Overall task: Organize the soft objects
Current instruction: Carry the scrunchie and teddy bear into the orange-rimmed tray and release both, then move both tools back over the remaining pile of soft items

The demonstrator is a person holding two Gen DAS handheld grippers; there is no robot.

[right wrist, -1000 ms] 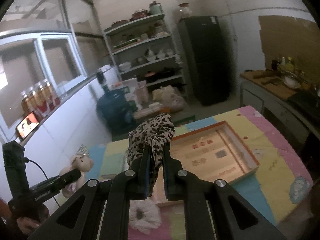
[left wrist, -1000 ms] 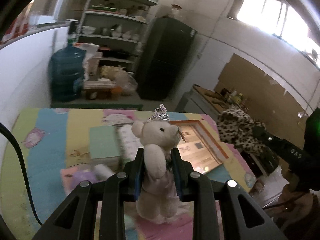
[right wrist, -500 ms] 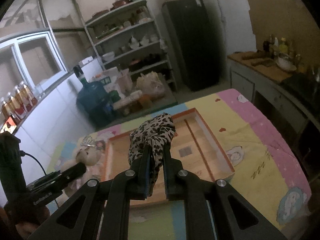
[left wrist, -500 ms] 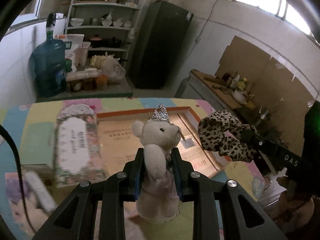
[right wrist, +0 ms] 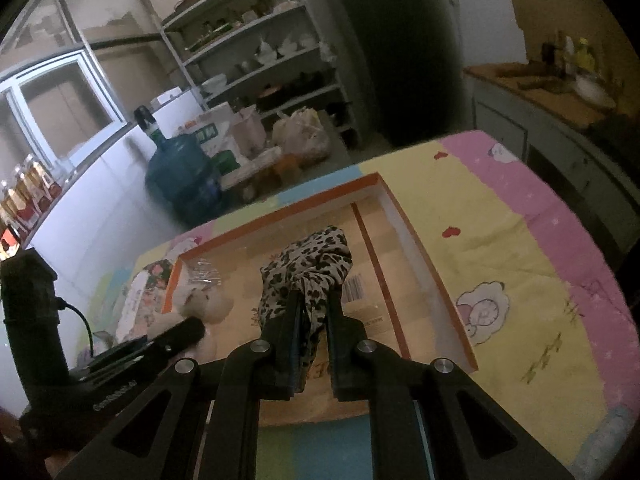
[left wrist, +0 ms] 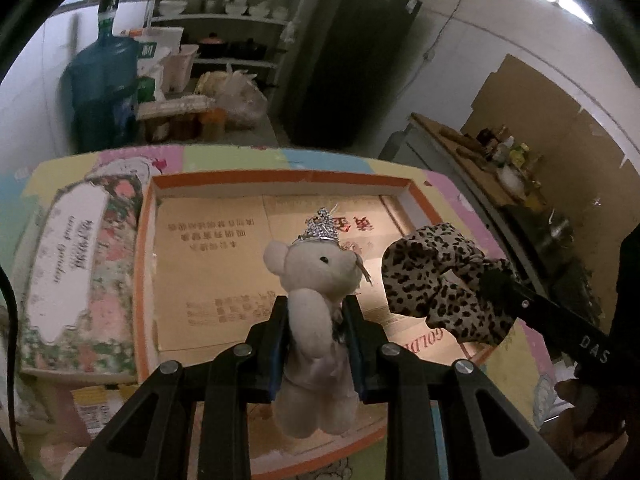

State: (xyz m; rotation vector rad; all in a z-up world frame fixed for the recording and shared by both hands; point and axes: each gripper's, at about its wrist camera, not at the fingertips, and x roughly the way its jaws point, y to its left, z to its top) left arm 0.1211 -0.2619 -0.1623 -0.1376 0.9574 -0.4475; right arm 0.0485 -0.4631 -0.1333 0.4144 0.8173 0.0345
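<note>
Both grippers have swung over the orange tray (left wrist: pixel 145 248), left jaws clamped on the bear (left wrist: pixel 314 280), right jaws on the leopard scrunchie (right wrist: pixel 308 264), seemingly ready for release.

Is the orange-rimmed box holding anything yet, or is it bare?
Bare. The orange-rimmed box shows only its printed cardboard floor; the teddy bear and leopard-print scrunchie remain clamped above it.

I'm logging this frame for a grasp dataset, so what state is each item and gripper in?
left gripper: shut on the teddy bear, over the box.
teddy bear: upright, clamped at the body, crown on its head.
right gripper: shut on the leopard-print scrunchie.
leopard-print scrunchie: bunched, held above the box.
orange-rimmed box: open, lidless, nothing soft lying inside yet.
floral lid: flat beside the box.
</note>
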